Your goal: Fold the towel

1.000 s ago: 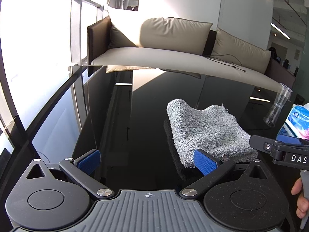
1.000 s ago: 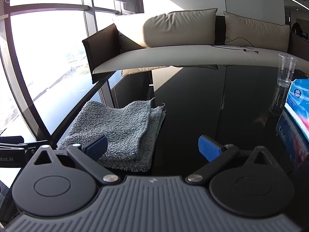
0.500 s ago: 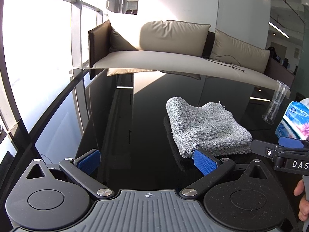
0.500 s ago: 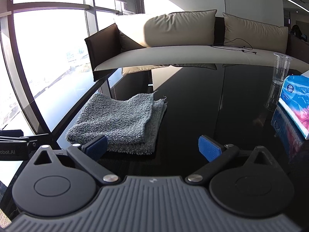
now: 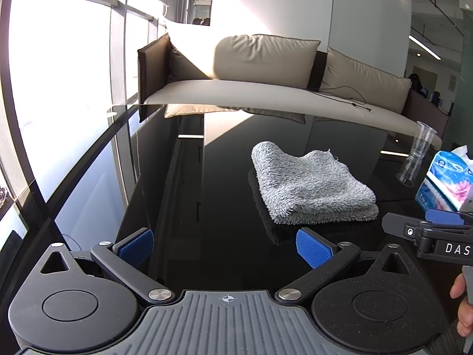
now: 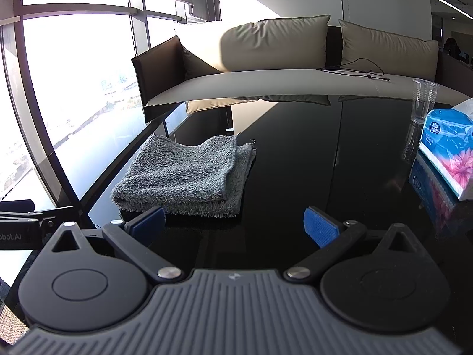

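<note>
both hand-held grippers spread wide and empty over the glossy black surface (image 5: pixel 207 195).

the left hand-held gripper (image 5: pixel 226 247) and right hand-held gripper (image 6: pixel 235 224) are kept clear of the folded grey towel (image 6: pixel 189 174), which is laid flat between them. a tissue box (image 6: pixel 449 153) and clear cup (image 6: pixel 424 100) are seen well apart to the right.

Inventory, by count:
- towel (image 5: pixel 313 189), grey, folded: 1
- tissue pack (image 6: pixel 449 153): 1
- clear plastic cup (image 6: pixel 424 100): 1 (possibly a nested stack; cannot tell)
- sofa (image 5: pixel 266 103): 1
- back cushions (image 5: pixel 266 56): 2
- cable (image 6: pixel 360 71): 1
- table (image 6: pixel 310 148), black, glossy: 1
</note>
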A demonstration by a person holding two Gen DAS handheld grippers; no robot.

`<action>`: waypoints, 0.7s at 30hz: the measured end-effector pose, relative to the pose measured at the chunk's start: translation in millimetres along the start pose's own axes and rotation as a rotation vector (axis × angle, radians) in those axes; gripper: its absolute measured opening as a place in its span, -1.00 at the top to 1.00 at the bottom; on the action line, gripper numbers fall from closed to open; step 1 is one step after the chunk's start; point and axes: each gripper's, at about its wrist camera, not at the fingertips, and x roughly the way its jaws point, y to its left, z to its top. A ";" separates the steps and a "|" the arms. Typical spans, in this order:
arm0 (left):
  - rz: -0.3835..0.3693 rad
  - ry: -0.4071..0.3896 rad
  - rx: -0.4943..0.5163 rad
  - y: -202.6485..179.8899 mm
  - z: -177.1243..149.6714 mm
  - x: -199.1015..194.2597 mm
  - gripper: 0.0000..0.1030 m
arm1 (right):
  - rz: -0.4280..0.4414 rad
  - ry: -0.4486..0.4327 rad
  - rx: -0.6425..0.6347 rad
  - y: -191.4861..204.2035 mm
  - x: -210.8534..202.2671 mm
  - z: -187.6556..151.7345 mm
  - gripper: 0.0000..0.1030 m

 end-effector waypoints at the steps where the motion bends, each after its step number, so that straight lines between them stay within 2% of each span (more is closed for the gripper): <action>1: 0.000 -0.001 0.003 -0.1 -1.1 -1.3 -0.98 | 0.001 -0.001 -0.001 0.4 -1.6 -0.9 -0.99; 21: 0.000 -0.013 0.021 -2.8 -13.4 -19.7 -0.98 | 0.002 -0.008 -0.007 5.7 -22.7 -12.7 -0.99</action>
